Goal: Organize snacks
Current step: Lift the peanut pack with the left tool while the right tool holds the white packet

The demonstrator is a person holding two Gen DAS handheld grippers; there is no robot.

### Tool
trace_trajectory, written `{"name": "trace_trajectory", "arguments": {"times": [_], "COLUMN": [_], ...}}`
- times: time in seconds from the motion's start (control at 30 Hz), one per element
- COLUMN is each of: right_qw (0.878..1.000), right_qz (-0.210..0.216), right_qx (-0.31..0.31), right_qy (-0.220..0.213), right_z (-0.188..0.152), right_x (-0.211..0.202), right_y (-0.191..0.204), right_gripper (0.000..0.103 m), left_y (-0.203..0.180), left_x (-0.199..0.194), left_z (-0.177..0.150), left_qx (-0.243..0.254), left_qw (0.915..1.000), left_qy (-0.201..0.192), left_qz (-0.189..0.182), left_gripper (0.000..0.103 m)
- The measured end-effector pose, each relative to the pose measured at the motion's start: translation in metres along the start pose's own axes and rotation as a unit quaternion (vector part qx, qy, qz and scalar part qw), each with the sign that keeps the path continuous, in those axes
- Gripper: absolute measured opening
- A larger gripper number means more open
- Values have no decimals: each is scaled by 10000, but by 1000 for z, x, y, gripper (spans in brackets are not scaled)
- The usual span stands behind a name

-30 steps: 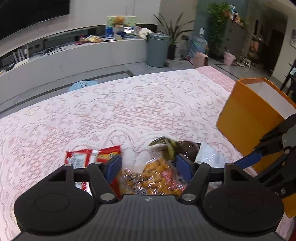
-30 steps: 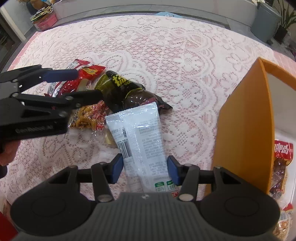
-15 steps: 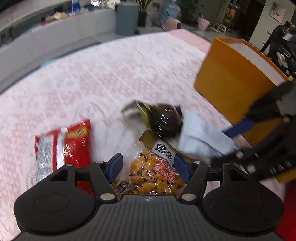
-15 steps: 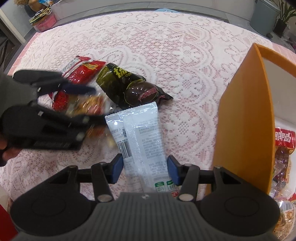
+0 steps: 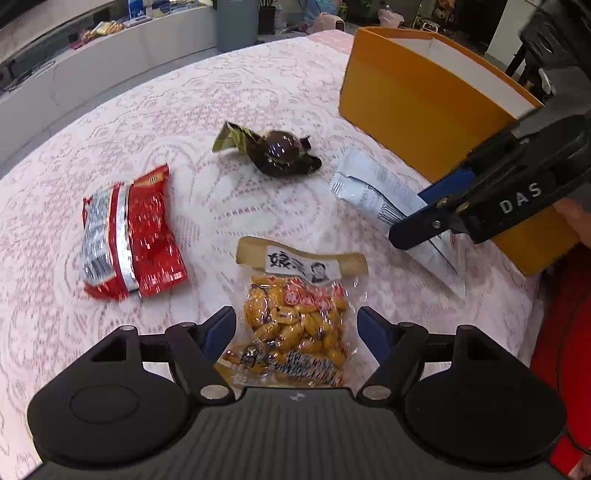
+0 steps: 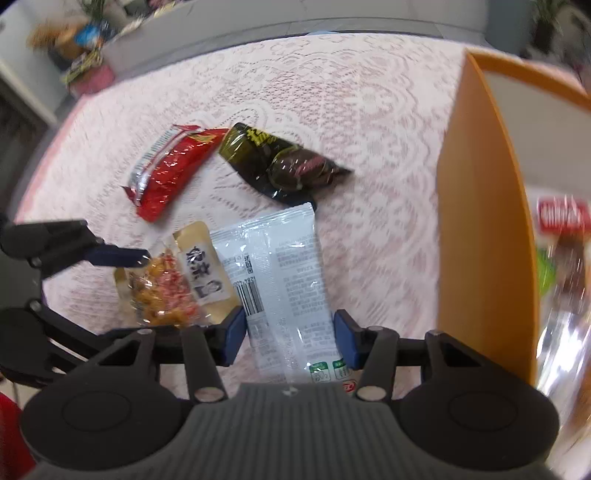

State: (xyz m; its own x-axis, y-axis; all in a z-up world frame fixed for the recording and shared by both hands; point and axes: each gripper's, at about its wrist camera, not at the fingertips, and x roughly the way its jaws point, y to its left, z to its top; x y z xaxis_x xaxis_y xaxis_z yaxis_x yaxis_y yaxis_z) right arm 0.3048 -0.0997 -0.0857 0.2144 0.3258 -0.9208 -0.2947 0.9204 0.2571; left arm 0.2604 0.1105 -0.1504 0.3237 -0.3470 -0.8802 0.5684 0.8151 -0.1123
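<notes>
My left gripper [image 5: 295, 328] points down over a clear bag of yellow snacks [image 5: 295, 314] lying on the lace cloth. Its jaws are opening, with the bag between the pads and gaps on both sides. My right gripper [image 6: 290, 336] is shut on a white packet [image 6: 284, 266], gripping its near end; the far end sticks out ahead. In the left wrist view the white packet [image 5: 373, 188] slants up into that gripper beside the orange box [image 5: 417, 103]. A red packet [image 5: 129, 232] and a dark wrapped snack [image 5: 277, 155] lie flat farther out.
The orange box [image 6: 480, 240] stands at the right and holds several snacks, among them a red packet [image 6: 561, 218]. The pink lace tablecloth [image 5: 221, 92] covers the table. Beyond the table stand a grey bin [image 5: 236, 22] and a low white cabinet [image 5: 110, 48]. A red sleeve [image 5: 569, 332] is at the right edge.
My left gripper tilted down and swung over the yellow bag, and its jaws widened. My right gripper shifted and rolled a little with the white packet still in it.
</notes>
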Motion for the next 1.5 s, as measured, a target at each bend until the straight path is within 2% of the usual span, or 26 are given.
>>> {"name": "trace_trajectory", "arguments": {"times": [0.17,0.33,0.4,0.53,0.6,0.77,0.83,0.9,1.0,1.13,1.3,1.43,1.5], "right_qw": [9970,9959,9965,9965,9965,9974,9976,9978,9969,9957,9957,9929,9890], "right_qz": [357,126,102,-248,-242,-242,-261,-261,-382,-500,-517,-698,-875], "right_qx": [621,661,566,341,322,210,65,-65,-248,-405,-418,-714,-987], "right_qy": [-301,-608,-611,-728,-728,-648,-630,-604,-638,-666,-651,-643,-673], "right_z": [-24,-35,-35,-36,-36,-37,-39,-41,-42,-44,-44,-48,-50], "right_x": [-3,1,2,5,6,9,10,12,14,15,14,17,20], "right_y": [0,7,6,6,4,4,8,10,14,18,17,25,33], "right_gripper": [51,51,51,51,52,55,66,70,70,70,68,67,61], "left_y": [-8,-32,-41,-50,-51,-38,-35,-34,-39,-45,-31,-16,-14], "left_x": [-3,-7,-1,12,18,18,18,18,16,14,4,-10,-14], "left_z": [-11,-15,-12,-8,-9,-11,-12,-12,-12,-14,-19,-18,-17], "left_qx": [-317,-285,-207,-103,-71,-462,-532,-595,-511,-445,-986,-1505,-1607], "left_qw": [9993,9951,9926,9886,9877,9900,9906,9911,9911,9895,9840,9787,9773], "left_qy": [-12,-399,-407,-368,-300,-360,-360,-367,-394,-414,-429,-680,-751], "left_qz": [179,861,1124,1455,1531,1286,1210,1130,1168,1313,1423,1223,1161], "left_gripper": [87,88,92,95,97,98,98,93,87,86,85,85,85]}}
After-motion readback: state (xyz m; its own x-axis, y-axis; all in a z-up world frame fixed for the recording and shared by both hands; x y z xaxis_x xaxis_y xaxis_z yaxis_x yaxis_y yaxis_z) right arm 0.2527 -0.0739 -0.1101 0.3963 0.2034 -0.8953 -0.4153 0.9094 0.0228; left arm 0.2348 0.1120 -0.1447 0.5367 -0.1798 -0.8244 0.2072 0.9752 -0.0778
